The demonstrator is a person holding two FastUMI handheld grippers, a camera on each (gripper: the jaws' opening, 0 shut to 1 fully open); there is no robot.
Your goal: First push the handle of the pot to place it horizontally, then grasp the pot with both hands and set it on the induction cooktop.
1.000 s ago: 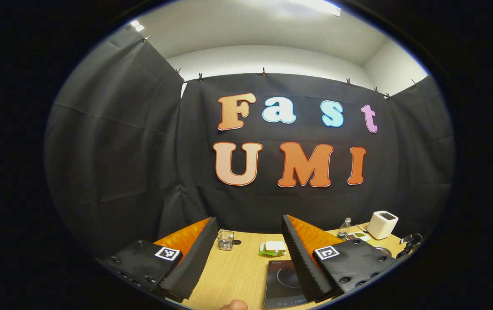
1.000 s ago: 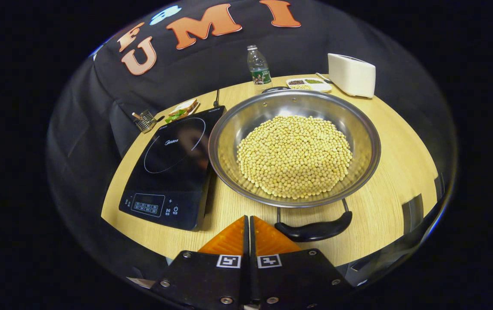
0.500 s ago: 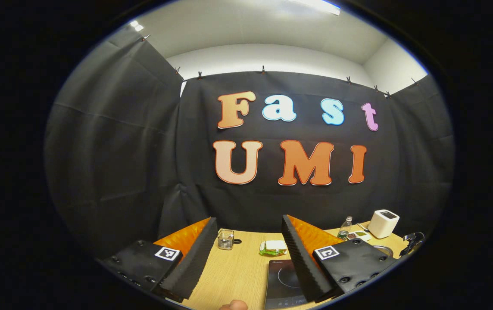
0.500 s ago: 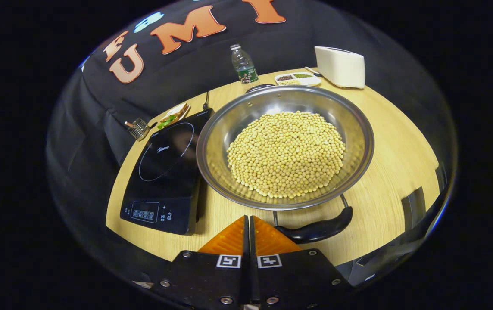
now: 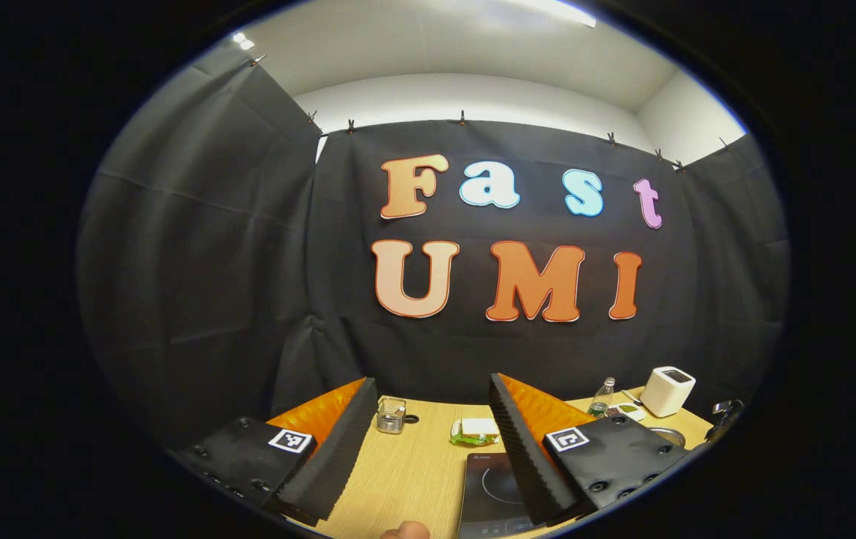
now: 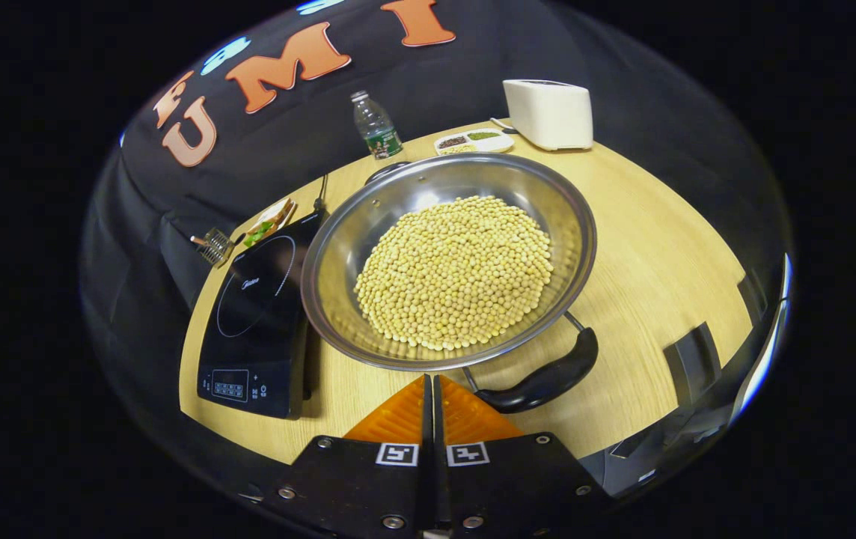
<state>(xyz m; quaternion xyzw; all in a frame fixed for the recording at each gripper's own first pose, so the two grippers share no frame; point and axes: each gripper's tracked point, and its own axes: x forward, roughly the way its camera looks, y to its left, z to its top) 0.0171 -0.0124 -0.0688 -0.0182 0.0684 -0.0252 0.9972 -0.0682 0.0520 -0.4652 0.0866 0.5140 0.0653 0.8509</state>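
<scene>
A steel pot (image 6: 323, 247) heaped with yellow beans stands on the wooden table (image 6: 660, 254). Its black near handle (image 6: 548, 378) points to the front right, and the far handle (image 6: 387, 171) peeks over the back rim. The black induction cooktop (image 6: 256, 299) lies just left of the pot. My right gripper (image 6: 430, 385) is shut and empty, its tip close beside the left end of the near handle. My left gripper (image 5: 432, 389) is open and empty, held high over the table's left part, with the cooktop (image 5: 491, 486) below it and the pot rim (image 5: 669, 434) at far right.
A sandwich (image 6: 269, 221) and a small wire basket (image 6: 212, 243) sit behind the cooktop. At the back stand a water bottle (image 6: 375, 126), a divided dish of grains (image 6: 473, 141) and a white box-shaped appliance (image 6: 548, 114). A dark block (image 6: 690, 363) sits at the table's right edge.
In the right gripper view the pot has turned, its near handle swinging from the front toward the right, and the whole scene has slid left. The left gripper has barely moved.
</scene>
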